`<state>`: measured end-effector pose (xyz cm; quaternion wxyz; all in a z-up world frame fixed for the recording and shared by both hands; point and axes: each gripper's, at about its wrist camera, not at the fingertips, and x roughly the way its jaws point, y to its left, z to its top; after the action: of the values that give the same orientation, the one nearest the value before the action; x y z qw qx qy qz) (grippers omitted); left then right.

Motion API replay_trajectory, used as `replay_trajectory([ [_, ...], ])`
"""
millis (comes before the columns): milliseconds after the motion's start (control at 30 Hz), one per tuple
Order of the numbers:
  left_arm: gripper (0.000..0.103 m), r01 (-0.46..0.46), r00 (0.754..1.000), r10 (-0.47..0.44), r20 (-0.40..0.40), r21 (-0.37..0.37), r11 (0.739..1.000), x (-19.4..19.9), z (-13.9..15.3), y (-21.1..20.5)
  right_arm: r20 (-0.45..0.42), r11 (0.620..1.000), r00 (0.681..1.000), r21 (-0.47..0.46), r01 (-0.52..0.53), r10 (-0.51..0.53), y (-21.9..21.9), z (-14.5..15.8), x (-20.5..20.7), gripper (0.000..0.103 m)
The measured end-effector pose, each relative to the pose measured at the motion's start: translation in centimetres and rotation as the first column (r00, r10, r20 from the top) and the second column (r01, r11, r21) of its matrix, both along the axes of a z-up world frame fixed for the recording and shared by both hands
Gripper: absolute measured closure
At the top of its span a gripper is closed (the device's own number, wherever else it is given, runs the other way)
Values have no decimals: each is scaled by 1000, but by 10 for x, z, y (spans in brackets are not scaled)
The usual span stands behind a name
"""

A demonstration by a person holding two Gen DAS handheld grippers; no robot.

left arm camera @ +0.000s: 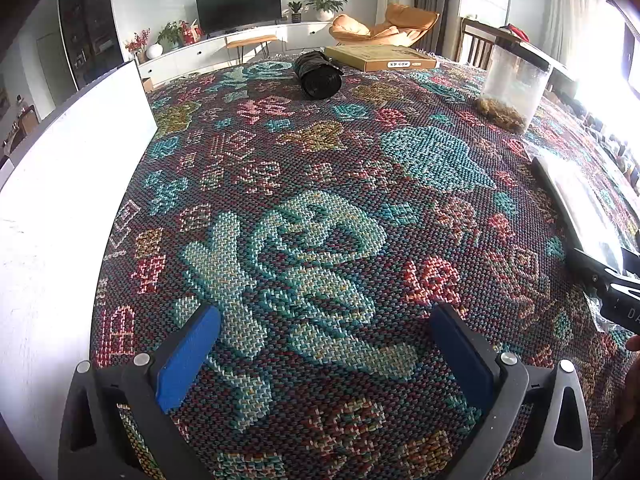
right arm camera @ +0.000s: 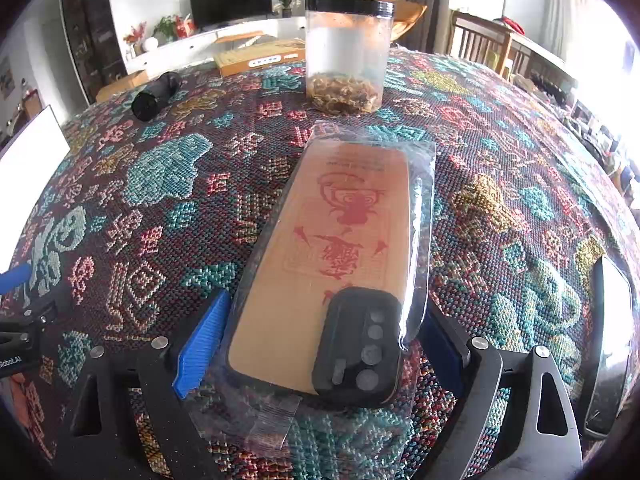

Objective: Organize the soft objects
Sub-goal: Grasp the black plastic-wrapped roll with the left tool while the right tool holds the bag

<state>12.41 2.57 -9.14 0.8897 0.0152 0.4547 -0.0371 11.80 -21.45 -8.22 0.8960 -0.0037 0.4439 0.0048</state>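
A phone case (right arm camera: 320, 240) in a clear plastic sleeve lies flat on the patterned tablecloth (right arm camera: 140, 184). It is tan with a red drawing and a black camera block at its near end. My right gripper (right arm camera: 326, 308) straddles that near end; its blue pads (right arm camera: 204, 336) stand just off the case's sides, so it is open. The sleeved case's edge (left arm camera: 576, 204) also shows at the right of the left wrist view. My left gripper (left arm camera: 326, 312) hovers open over bare cloth, nothing between its fingers. One of its blue pads (right arm camera: 16, 276) shows at the left edge of the right wrist view.
A clear jar (right arm camera: 346, 52) with a black lid and brown bits stands beyond the case. A black roll (right arm camera: 154, 94) and a flat cardboard box (right arm camera: 260, 58) lie at the far side. A white board (left arm camera: 60, 200) borders the left. A shiny flat object (right arm camera: 608, 344) lies at the right edge.
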Motion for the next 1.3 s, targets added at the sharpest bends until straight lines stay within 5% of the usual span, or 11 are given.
replay_trajectory([
  [133, 0, -39, 999, 38, -36, -14, 999, 5, 3, 1, 0, 1000, 1000, 0, 0, 0, 0, 0, 0, 12],
  [300, 1, -105, 994, 107, -3, -221, 970, 29, 34, 14, 0, 1000, 1000, 0, 0, 0, 0, 0, 0, 12],
  [400, 1, -88, 996, 92, 3, -255, 963, 72, 54, 10, 0, 1000, 1000, 0, 0, 0, 0, 0, 0, 12],
  [600, 1, -20, 1000, 18, -25, -90, 996, 191, 63, -5, 0, 1000, 1000, 0, 0, 0, 0, 0, 0, 12],
  [733, 1, -84, 994, 76, -77, -99, 992, 250, 48, -1, 0, 1000, 1000, 0, -1, 1, 0, 0, 0, 12],
  [900, 1, -159, 976, 144, -163, -81, 984, 289, 11, 8, -1, 1000, 1000, 1, -3, 3, 2, -1, 1, 11],
  [1000, 3, -166, 979, 158, -129, -58, 984, 294, 6, 10, -1, 1000, 1000, 1, -3, 3, 2, -1, 1, 10],
  [1033, 11, -160, 981, 154, -120, -43, 986, 295, 7, 10, -1, 1000, 1000, 2, -3, 3, 2, -1, 1, 10],
  [1067, 37, -150, 984, 148, -97, -13, 989, 294, 10, 9, -1, 1000, 1000, 1, -3, 3, 2, -1, 1, 10],
  [1133, 65, -91, 992, 90, -85, -7, 996, 291, 14, 6, -1, 1000, 1000, 1, -2, 2, 2, -1, 1, 10],
  [1300, 66, 12, 994, -18, -108, -52, 999, 239, 19, 1, -1, 1000, 1000, 1, -3, 3, 3, -1, 2, 10],
])
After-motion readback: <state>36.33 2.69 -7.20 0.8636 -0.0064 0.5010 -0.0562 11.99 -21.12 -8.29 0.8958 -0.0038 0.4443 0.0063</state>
